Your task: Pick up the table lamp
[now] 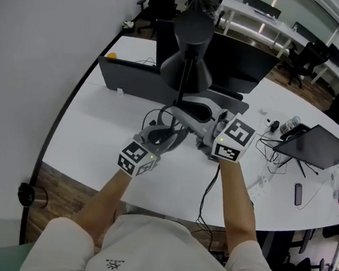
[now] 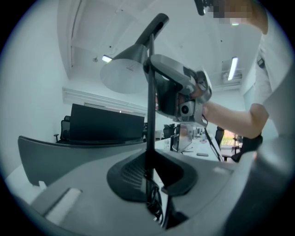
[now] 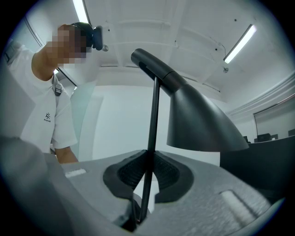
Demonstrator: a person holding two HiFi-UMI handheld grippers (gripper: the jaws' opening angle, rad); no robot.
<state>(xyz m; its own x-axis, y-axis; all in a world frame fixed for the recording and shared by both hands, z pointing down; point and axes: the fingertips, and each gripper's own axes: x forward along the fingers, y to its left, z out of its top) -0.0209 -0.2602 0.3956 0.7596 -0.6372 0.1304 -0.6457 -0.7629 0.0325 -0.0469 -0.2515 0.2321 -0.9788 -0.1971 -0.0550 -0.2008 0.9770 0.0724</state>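
Note:
The table lamp has a dark cone shade (image 1: 187, 68) on a thin black stem (image 1: 181, 94). My left gripper (image 1: 167, 132) and my right gripper (image 1: 189, 116) are both shut on that stem from opposite sides, the right one slightly higher. In the left gripper view the stem (image 2: 150, 115) runs up through my left gripper (image 2: 150, 177) to the shade (image 2: 126, 69), with the right gripper (image 2: 179, 92) clamped above. In the right gripper view the stem (image 3: 153, 120) stands pinched in my right gripper (image 3: 146, 173) beside the shade (image 3: 203, 124). The lamp's base is hidden; a black cable (image 1: 158, 118) loops below.
A black monitor (image 1: 237, 55) and a dark panel (image 1: 133, 75) stand just behind the lamp on the white table (image 1: 92, 130). To the right lie a laptop (image 1: 314, 146), a phone (image 1: 298, 194), a bottle (image 1: 290, 124) and cables. A wall runs along the left.

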